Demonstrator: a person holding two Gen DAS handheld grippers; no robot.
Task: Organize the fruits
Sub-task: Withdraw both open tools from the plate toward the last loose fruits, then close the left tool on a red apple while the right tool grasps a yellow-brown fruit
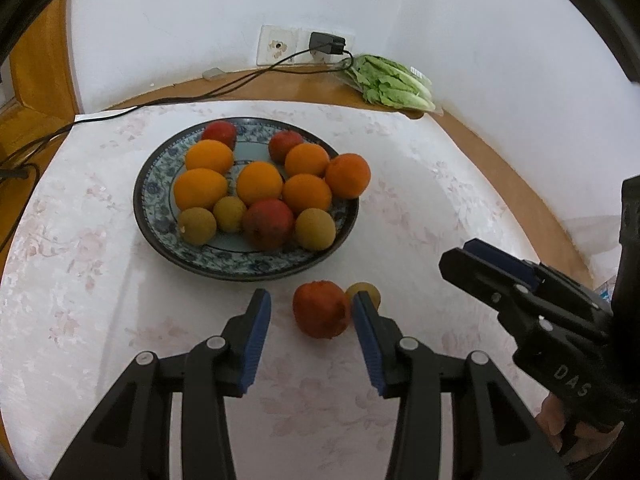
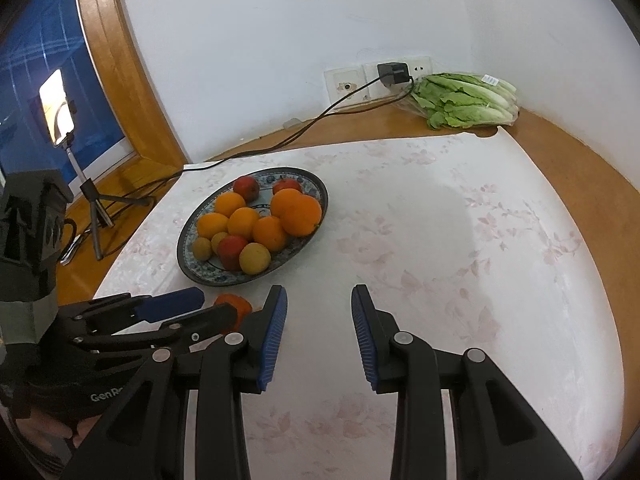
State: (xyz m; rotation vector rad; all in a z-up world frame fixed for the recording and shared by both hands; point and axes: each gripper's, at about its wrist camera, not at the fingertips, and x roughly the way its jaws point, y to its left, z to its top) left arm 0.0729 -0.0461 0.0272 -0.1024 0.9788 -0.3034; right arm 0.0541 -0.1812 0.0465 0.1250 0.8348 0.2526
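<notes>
A blue patterned plate [image 1: 248, 270] [image 2: 224, 280] holds several oranges [image 1: 259, 182], red fruits and small yellow-green fruits. In front of it on the tablecloth lie a loose red fruit [image 1: 320, 314] [image 2: 240, 305] and a small yellow-green fruit [image 1: 366, 291] just behind it. My left gripper [image 1: 311, 295] [image 2: 218, 304] is open around the red fruit: the right pad is at its side, the left pad stands clear of it. My right gripper [image 2: 319, 294] [image 1: 464, 254] hovers to the right over bare cloth, open with nothing between its fingers.
A bag of lettuce [image 1: 392, 80] [image 2: 464, 100] lies at the back by the wall. A charger [image 2: 394, 73] sits in the wall socket, its cable running left across the wooden table. A phone on a tripod [image 2: 58, 108] stands at the far left.
</notes>
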